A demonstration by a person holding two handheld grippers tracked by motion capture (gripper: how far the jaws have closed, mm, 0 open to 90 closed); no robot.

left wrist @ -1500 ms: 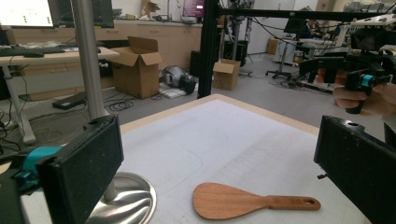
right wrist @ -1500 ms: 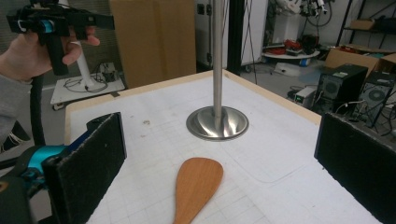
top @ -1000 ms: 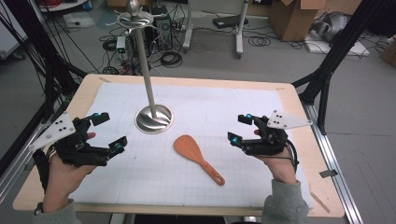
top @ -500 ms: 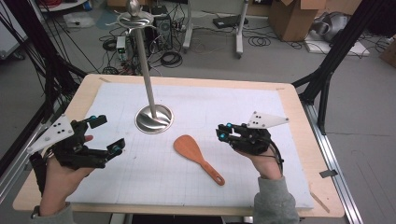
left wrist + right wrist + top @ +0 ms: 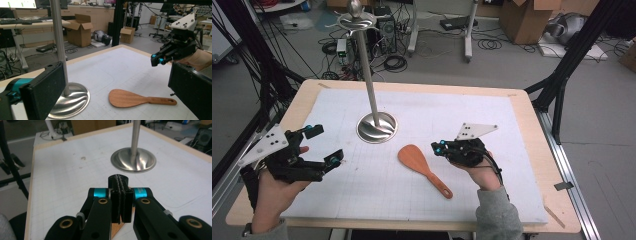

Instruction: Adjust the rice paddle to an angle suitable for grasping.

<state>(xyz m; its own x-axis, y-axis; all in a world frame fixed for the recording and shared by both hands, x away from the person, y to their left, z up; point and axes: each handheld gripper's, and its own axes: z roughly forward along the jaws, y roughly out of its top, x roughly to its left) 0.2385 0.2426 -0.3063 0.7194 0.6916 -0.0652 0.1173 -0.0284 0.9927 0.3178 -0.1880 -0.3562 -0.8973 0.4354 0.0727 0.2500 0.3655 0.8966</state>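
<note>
Right gripper (image 5: 441, 147) near table's (image 5: 532, 150) front right, jaws just closed, pads pressed together on nothing; we see it hovering just right of wooden rice paddle (image 5: 424, 169). Paddle flat on white mat (image 5: 452, 120), front centre, handle toward front edge. Left gripper (image 5: 324, 146) near front left corner, jaws spread, empty. Farther back: steel stand (image 5: 376, 127), pole upright.

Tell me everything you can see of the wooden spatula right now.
The wooden spatula looks like one piece of reddish-brown wood: a broad rounded blade and a slim handle ending in a small hanging hole. It lies flat on the white mat, blade toward the metal stand, handle toward the person. Nothing grips it; the right gripper hangs beside it, jaws together.
</note>
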